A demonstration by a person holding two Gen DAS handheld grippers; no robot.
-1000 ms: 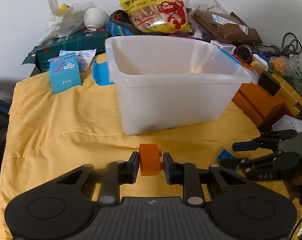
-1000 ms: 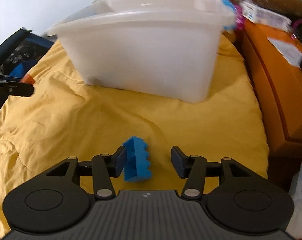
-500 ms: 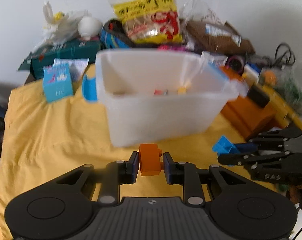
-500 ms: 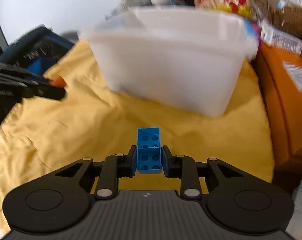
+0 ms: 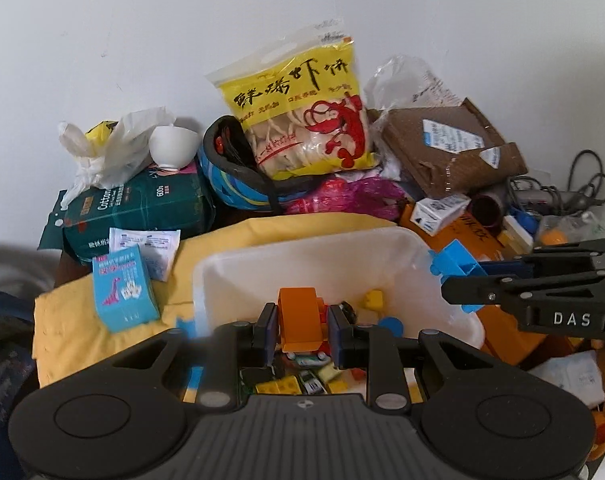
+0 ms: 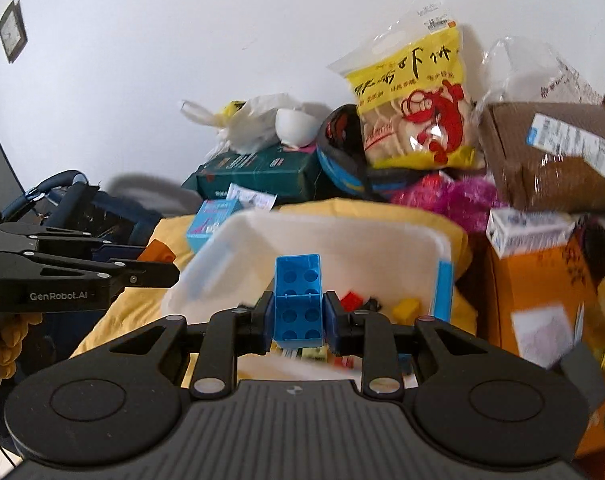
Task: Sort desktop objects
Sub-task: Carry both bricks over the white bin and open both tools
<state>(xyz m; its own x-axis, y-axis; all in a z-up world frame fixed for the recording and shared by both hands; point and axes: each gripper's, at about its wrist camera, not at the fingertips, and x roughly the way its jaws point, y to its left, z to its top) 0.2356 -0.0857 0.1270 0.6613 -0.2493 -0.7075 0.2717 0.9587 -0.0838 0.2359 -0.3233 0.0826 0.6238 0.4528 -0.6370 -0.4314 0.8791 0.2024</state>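
Note:
My left gripper is shut on an orange brick and holds it over the near edge of the white plastic bin. My right gripper is shut on a blue brick, studs' underside facing the camera, above the bin. In the left wrist view the right gripper comes in over the bin's right rim with the blue brick. In the right wrist view the left gripper shows at the left with the orange brick. Several small bricks and toy cars lie in the bin.
The bin stands on a yellow cloth. A small blue box sits to its left and an orange box to its right. Behind are a green cotton pack, a yellow snack bag and a brown carton.
The right gripper closed on the blue brick and lifted it. Both grippers rose from the cloth with their bricks to above the bin's opening.

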